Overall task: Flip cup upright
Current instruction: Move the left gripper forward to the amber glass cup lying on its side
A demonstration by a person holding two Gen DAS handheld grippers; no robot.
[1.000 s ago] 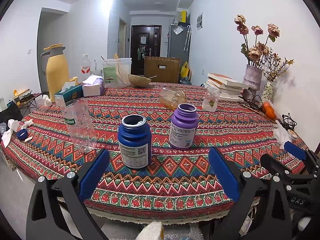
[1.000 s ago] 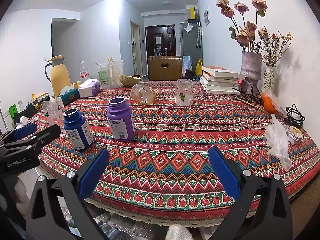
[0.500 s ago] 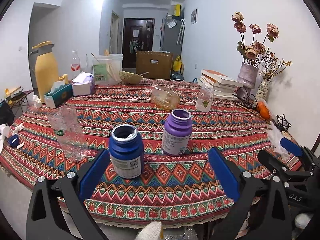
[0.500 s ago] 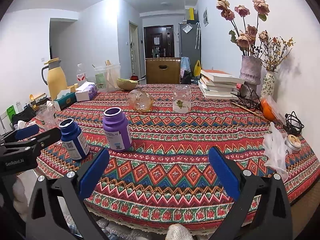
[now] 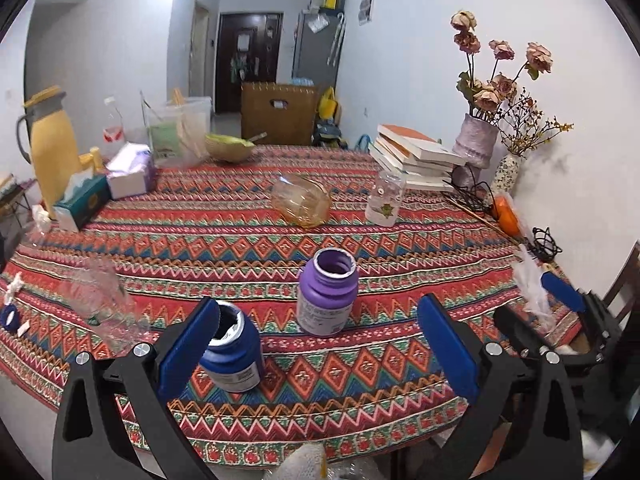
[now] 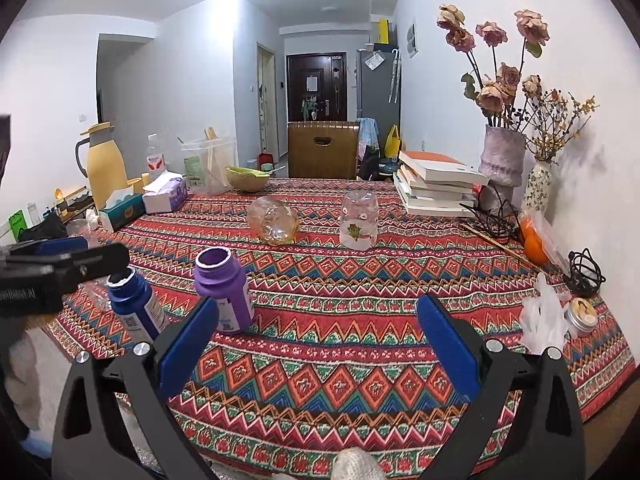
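The left gripper [image 5: 318, 354] is spread wide with nothing between its blue pads, held above the near edge of the desk [image 5: 360, 396], which is covered by a patterned red cloth. The right gripper [image 6: 316, 346] is likewise spread wide and empty, held above the same near edge further to the right. The task items are two glasses in the middle of the desk, well apart from both grippers: an amber glass cup [image 6: 273, 220] lies on its side, and just beside it to the right a clear glass cup [image 6: 359, 219] with a printed flower motif stands mouth down. Neither cup holds any visible contents. Nearer the grippers, a purple bottle [image 5: 328, 292] stands upright with its cap off, its mouth open and its white label too small to read. A blue bottle [image 5: 232, 350], also uncapped, stands to its left, partly behind the left gripper's left pad; its label carries print and a square code that cannot be read. A crumpled clear plastic bottle [image 5: 98, 302] stands at the left edge. At the far left are a yellow thermos jug [image 6: 105, 164], a teal tissue box [image 6: 122, 210] and a clear plastic container [image 6: 208, 164] holding sticks. A stack of books [image 6: 436, 188] and a vase with dried roses [image 6: 502, 160] stand at the right.
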